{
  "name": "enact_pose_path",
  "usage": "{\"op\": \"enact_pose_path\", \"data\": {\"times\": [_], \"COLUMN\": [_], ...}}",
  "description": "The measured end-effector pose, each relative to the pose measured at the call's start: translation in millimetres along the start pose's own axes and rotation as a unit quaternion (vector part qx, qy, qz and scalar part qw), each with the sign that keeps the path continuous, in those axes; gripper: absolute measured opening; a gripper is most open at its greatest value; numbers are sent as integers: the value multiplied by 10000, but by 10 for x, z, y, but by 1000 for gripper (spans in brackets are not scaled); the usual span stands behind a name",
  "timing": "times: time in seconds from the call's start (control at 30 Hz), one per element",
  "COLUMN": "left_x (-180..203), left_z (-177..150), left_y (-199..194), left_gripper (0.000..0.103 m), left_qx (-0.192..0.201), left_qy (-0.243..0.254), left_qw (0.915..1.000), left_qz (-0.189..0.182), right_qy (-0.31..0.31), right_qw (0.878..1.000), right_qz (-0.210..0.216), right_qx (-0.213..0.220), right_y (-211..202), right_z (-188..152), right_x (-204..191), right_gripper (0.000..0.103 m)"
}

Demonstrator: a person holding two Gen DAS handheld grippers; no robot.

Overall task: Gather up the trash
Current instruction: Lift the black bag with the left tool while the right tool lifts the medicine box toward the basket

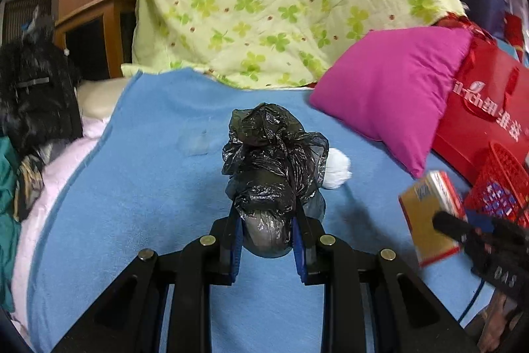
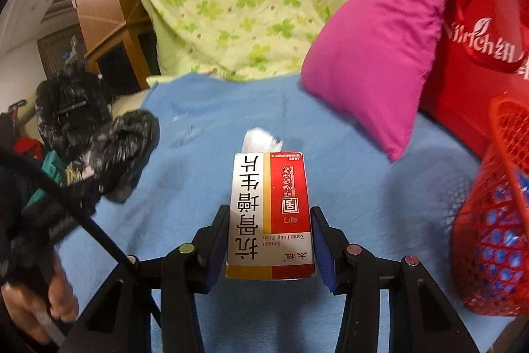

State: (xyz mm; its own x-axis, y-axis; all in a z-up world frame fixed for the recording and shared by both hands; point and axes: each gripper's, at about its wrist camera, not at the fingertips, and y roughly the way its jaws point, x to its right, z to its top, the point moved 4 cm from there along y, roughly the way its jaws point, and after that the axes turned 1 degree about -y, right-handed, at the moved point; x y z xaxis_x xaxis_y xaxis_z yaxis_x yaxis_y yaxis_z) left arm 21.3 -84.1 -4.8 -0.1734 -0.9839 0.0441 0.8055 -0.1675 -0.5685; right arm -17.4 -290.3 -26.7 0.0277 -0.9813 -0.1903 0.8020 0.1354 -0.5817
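Left wrist view first: the left tool [image 1: 267, 222] is clamped narrow on a crumpled black plastic bag [image 1: 272, 161], its blue pads pinching the lower end while the loose bulk stands up above the jaws, clear of the blue blanket [image 1: 132, 187] on the bed. Just beyond the bag a white wad of tissue [image 1: 337, 169] lies on the blanket, not yet collected, and a faint clear scrap of film [image 1: 195, 143] may lie to its left; it is too dim to tell. To do this step well, I would keep the pinch firm, since thin film slips easily, and carry the bag across to the red mesh basket [image 1: 499, 187] at the right edge, releasing only once it hangs over the opening.

Right wrist view: the right tool [image 2: 269, 240] holds a medicine box [image 2: 269, 214] by its long sides, jaws partly closed on it, lifted above the blanket with the red basket [image 2: 489, 237] close on the right. It should go over the rim rather than strike the wall, and the two tools should take turns there.

Writing: the box reads "Kanggu Zengsheng Pian" beside large Chinese characters, seen upside down. A red gift bag [image 2: 479, 55] behind the pink pillow [image 2: 373, 55] shows white lettering like "Nirich" with Chinese characters, partly cut off.
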Motion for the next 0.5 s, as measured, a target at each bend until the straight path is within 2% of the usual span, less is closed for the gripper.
{"op": "enact_pose_path", "data": {"times": [0.3, 0.4, 0.5], "left_x": [516, 446, 175], "left_z": [173, 192, 217], "left_y": [-320, -413, -553], "left_gripper": [28, 28, 28], "left_qx": [283, 345, 390], "left_qy": [498, 467, 325], "left_qw": [9983, 9983, 9984], "left_qz": [-57, 0, 245], "right_qy": [293, 400, 533], "right_qw": [9978, 9960, 9935], "right_qz": [-38, -71, -59], "right_qx": [599, 794, 1007], "right_y": [-444, -574, -727], "right_z": [174, 230, 293], "right_x": [339, 458, 577], "right_gripper": [50, 50, 50]}}
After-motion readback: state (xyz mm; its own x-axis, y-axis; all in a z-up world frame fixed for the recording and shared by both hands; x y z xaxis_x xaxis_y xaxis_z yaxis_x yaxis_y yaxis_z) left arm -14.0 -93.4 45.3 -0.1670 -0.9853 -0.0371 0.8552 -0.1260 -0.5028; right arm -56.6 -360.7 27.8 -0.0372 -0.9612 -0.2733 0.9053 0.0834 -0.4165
